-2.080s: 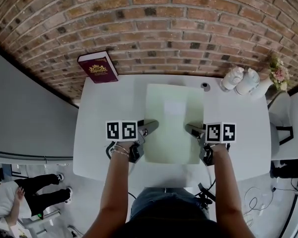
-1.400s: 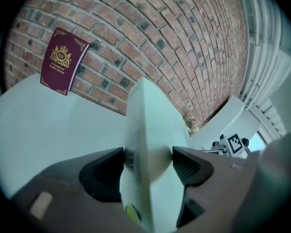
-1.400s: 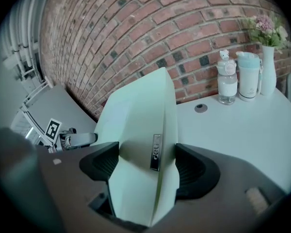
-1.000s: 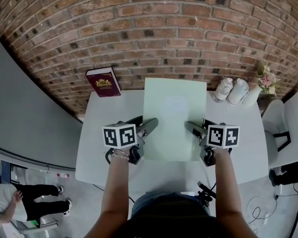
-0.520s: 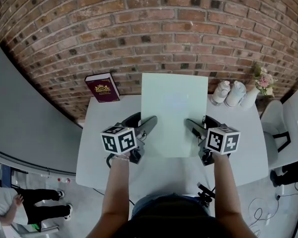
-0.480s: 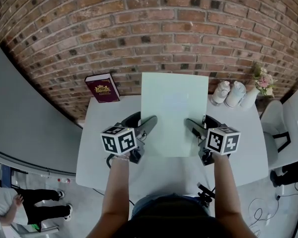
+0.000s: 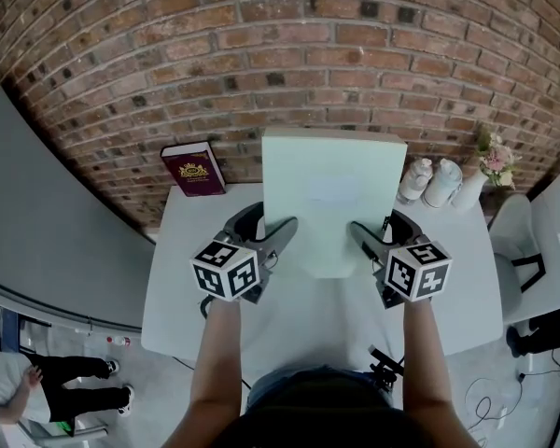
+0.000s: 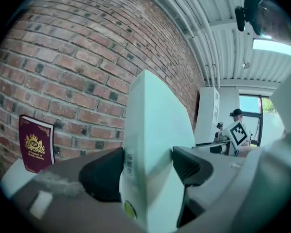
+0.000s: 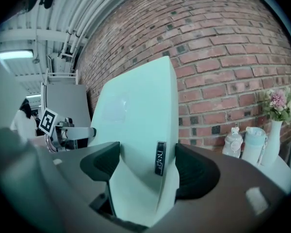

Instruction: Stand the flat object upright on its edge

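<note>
Above the white table [image 7: 182,287], in front of the brick wall [image 7: 280,54], a flat box [image 7: 331,199] is held between the two grippers, tilted steeply up so that its broad face leans toward the person. Its upper edge stands highest and its lower edge hangs low over the tabletop. No view shows whether that lower edge touches the table.

The flat box is pale mint green, thin and slab-like, with rounded corners and a smooth, plain face that carries only a faint paler rectangle near its middle. In the left gripper view its narrow side [image 8: 150,144] bears a small barcode sticker and, lower down, a round yellow-green dot. In the right gripper view the opposite side [image 9: 140,125] shows a small dark tag with pale lettering too small to read.

The left gripper [image 7: 271,227] clamps the box's left side, one dark jaw pressed on each face. The right gripper [image 7: 371,230] pinches the right side the same way, at about the same height.

A maroon book [image 7: 193,169] with a gold crest stands against the wall at the table's far left corner. At the far right stand a small white figurine [image 7: 414,180], a pale cup [image 7: 443,183] and a vase of flowers [image 7: 490,161], all well apart from the box.
</note>
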Demonstrator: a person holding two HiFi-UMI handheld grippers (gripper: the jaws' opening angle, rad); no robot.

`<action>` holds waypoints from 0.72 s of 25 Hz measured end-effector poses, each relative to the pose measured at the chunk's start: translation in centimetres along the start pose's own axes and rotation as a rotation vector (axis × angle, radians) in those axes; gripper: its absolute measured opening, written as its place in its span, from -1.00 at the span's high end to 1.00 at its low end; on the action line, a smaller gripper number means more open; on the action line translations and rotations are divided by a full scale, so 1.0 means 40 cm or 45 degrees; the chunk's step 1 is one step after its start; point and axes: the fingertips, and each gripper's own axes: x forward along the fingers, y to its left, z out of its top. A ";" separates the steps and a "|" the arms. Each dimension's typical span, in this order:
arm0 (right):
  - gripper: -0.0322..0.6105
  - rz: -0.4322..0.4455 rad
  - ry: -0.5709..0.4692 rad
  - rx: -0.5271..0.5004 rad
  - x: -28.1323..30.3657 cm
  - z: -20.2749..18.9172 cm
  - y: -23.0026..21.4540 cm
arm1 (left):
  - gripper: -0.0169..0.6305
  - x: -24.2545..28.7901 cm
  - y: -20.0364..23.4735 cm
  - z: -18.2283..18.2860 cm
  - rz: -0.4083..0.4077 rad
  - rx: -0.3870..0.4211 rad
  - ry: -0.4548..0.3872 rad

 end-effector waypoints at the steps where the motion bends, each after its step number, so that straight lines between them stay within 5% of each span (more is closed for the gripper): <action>1: -0.19 -0.002 -0.003 -0.011 0.001 0.002 0.000 | -0.03 0.000 -0.001 0.003 0.001 0.020 -0.006; 18: -0.18 -0.104 -0.057 -0.276 0.023 0.016 -0.006 | -0.03 0.024 0.020 -0.007 0.009 0.175 0.039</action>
